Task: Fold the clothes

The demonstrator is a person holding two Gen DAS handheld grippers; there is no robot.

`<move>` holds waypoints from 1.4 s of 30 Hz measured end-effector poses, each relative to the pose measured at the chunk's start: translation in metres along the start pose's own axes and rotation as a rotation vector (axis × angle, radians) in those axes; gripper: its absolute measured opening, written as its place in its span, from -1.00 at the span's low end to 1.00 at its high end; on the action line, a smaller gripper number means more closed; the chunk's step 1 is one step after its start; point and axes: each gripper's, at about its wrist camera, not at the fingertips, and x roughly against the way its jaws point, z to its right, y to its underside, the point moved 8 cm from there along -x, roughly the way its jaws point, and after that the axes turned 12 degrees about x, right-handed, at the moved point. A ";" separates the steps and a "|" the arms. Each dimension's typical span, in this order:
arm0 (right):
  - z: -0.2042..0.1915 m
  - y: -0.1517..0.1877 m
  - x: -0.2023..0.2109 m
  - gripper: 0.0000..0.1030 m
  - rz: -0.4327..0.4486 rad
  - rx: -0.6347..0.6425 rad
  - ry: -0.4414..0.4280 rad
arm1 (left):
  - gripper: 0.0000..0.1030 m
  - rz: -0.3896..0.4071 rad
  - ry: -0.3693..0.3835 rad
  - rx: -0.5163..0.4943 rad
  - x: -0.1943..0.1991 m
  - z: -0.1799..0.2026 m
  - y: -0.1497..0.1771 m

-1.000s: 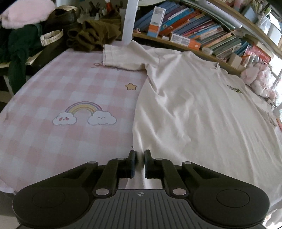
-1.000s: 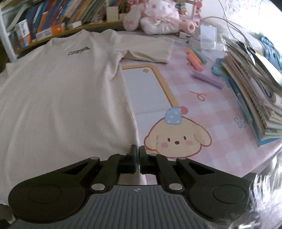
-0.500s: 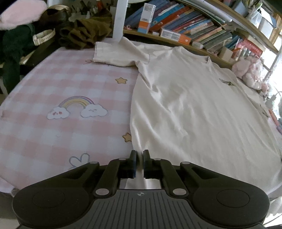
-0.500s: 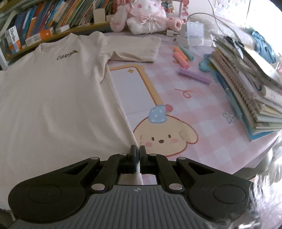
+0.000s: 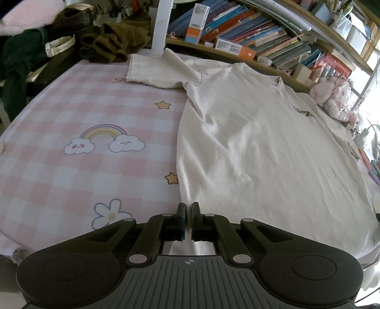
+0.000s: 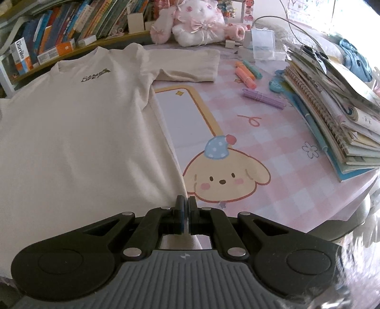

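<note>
A cream T-shirt (image 5: pixel 249 142) lies spread face up on the pink checked table cover (image 5: pixel 59 123), sleeves out to both sides. Its small dark chest logo (image 6: pixel 95 75) shows in the right wrist view. My left gripper (image 5: pixel 188 209) is shut on the shirt's bottom left hem corner; cloth runs between its jaws. At the other end of the hem, my right gripper (image 6: pixel 185 204) is shut on the T-shirt (image 6: pixel 78 133) at its bottom right corner, beside the printed puppy (image 6: pixel 225 178).
Books line a shelf (image 5: pixel 249 40) behind the table. Dark clothes (image 5: pixel 114 40) are heaped at the back left. A pink plush toy (image 6: pixel 199 21), markers (image 6: pixel 247 76) and a stack of notebooks (image 6: pixel 332 114) crowd the right side.
Both grippers have drawn back toward the table's near edge with the hem held, pulling the shirt along; more of the cover's print now shows beside it.
</note>
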 end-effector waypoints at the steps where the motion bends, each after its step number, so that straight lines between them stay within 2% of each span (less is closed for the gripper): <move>1: 0.000 0.000 0.000 -0.94 0.001 0.000 0.000 | -0.95 0.000 -0.001 -0.003 0.000 0.000 0.000; 6: -0.002 0.001 0.001 -0.92 0.004 -0.012 0.010 | -0.92 0.001 -0.009 -0.016 -0.001 0.001 0.001; 8: -0.004 0.001 0.001 -0.88 0.004 -0.011 0.025 | -0.82 0.006 -0.017 -0.009 0.000 0.000 0.001; 10: -0.003 0.002 0.003 -0.68 0.002 -0.021 0.043 | -0.81 0.009 -0.017 -0.005 0.003 0.000 0.002; 11: -0.002 0.001 0.005 -0.40 0.006 -0.034 0.054 | -0.76 0.013 -0.022 -0.009 0.004 0.001 0.001; 12: -0.001 0.001 0.007 -0.26 0.015 -0.046 0.060 | -0.73 0.021 -0.026 -0.014 0.007 0.002 0.000; 13: 0.000 0.000 0.010 -0.26 0.029 -0.057 0.062 | -0.59 0.034 -0.028 -0.021 0.011 0.004 -0.002; 14: -0.001 -0.002 0.015 -0.19 0.042 -0.065 0.062 | -0.35 0.047 -0.029 -0.028 0.014 0.006 -0.004; 15: -0.003 -0.003 0.019 -0.04 0.052 -0.074 0.064 | -0.23 0.060 -0.030 -0.035 0.018 0.008 -0.006; 17: -0.006 -0.006 0.026 0.08 0.072 -0.091 0.067 | 0.18 0.091 -0.026 -0.043 0.025 0.014 -0.011; 21: -0.018 -0.011 0.043 0.50 0.120 -0.138 0.070 | 0.52 0.130 -0.005 -0.062 0.037 0.031 -0.021; 26: -0.043 -0.009 0.063 0.70 0.170 -0.188 0.078 | 0.76 0.155 0.007 -0.093 0.041 0.052 -0.021; 33: -0.076 0.004 0.090 0.75 0.239 -0.124 0.133 | 0.77 0.159 -0.014 -0.155 0.038 0.071 -0.004; 38: -0.077 0.002 0.105 0.80 0.297 -0.090 0.170 | 0.77 0.158 0.003 -0.188 0.036 0.083 -0.001; 42: -0.073 0.008 0.106 0.80 0.276 -0.091 0.180 | 0.77 0.150 0.021 -0.215 0.031 0.094 0.002</move>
